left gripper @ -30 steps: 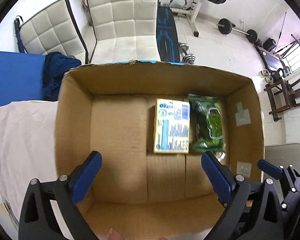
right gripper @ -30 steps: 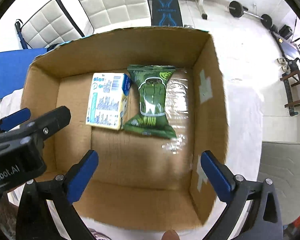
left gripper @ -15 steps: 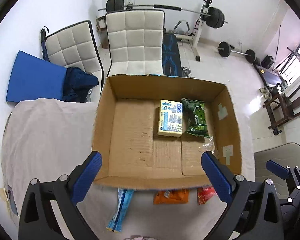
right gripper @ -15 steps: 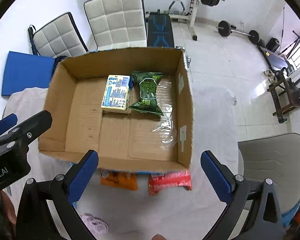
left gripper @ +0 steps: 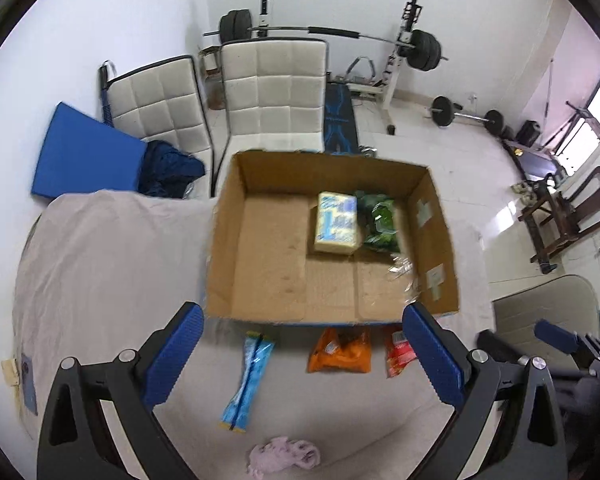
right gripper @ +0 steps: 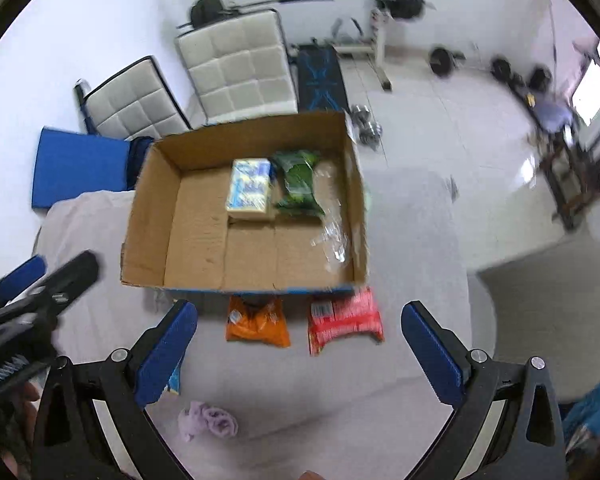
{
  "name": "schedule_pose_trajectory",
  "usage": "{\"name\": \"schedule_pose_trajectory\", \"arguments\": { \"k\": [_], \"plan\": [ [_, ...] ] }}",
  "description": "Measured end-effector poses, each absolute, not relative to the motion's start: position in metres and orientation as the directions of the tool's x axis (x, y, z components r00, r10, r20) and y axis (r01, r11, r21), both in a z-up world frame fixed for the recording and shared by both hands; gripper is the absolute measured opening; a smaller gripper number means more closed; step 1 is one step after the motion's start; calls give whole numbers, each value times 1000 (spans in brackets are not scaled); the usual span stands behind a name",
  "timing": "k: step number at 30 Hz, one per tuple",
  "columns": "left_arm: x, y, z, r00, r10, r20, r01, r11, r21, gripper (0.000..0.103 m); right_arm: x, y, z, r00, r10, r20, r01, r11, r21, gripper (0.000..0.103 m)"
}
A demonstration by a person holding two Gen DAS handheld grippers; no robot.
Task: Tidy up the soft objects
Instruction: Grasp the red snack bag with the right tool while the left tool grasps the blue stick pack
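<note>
Holding 2 packs, box (left gripper: 328, 252) w/ 3 packets in front; both tools (left gripper: 300, 352) (right gripper: 300, 348) spread wide, empty

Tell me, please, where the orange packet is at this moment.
The orange packet lies on the cloth-covered table just in front of the cardboard box, outside it, between the red packet and the light blue packet.

Left claw (left gripper: 300, 344) spread wide and empty, right claw (right gripper: 300, 344) likewise
</note>
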State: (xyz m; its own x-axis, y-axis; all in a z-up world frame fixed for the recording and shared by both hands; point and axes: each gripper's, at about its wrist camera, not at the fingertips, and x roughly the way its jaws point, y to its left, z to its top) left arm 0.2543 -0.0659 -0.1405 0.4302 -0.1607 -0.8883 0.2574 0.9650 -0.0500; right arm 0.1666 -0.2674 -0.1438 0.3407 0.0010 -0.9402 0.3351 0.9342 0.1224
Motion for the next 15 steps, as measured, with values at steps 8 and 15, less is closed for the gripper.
{"name": "schedule_pose_trajectory", "arguments": {
  "k": [8,15],
  "plan": [
    [252,-29,-233,263,-62,-963,148,989,-23,102,144,-331,-284,162,204,-965,631,730,261,99],
    [252,0,-297,139,-6,-990,67,998,3,102,147,-344,-372,180,272,-945,771,557,308,86]
  ]
}}
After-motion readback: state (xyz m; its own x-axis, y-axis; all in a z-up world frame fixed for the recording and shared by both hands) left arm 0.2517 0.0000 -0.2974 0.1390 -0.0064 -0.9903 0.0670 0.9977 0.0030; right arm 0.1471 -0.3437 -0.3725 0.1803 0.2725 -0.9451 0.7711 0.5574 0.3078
